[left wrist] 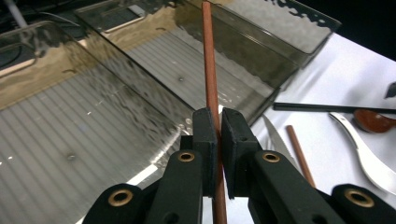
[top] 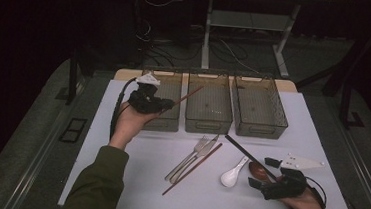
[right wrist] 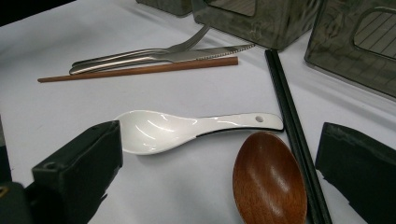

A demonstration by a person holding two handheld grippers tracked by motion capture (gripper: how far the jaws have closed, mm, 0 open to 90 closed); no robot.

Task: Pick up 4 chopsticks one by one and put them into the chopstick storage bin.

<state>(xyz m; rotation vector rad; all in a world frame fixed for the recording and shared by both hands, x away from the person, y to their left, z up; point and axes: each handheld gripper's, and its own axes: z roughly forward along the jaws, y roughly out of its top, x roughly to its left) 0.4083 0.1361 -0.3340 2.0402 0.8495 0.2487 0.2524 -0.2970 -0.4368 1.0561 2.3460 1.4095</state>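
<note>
White tabletop under dark surroundings in the high view: the left gripper (top: 159, 104) hovers over the leftmost bin (top: 166, 100), clamped on a brown chopstick (top: 186, 95) slanting far-right; its lower end is hidden by the jaws. In the left gripper view the pads pinch that chopstick (left wrist: 211, 84) above the bins. In the right gripper view wide-open jaws flank a wooden spoon (right wrist: 268, 179), cut off below, touching nothing
</note>
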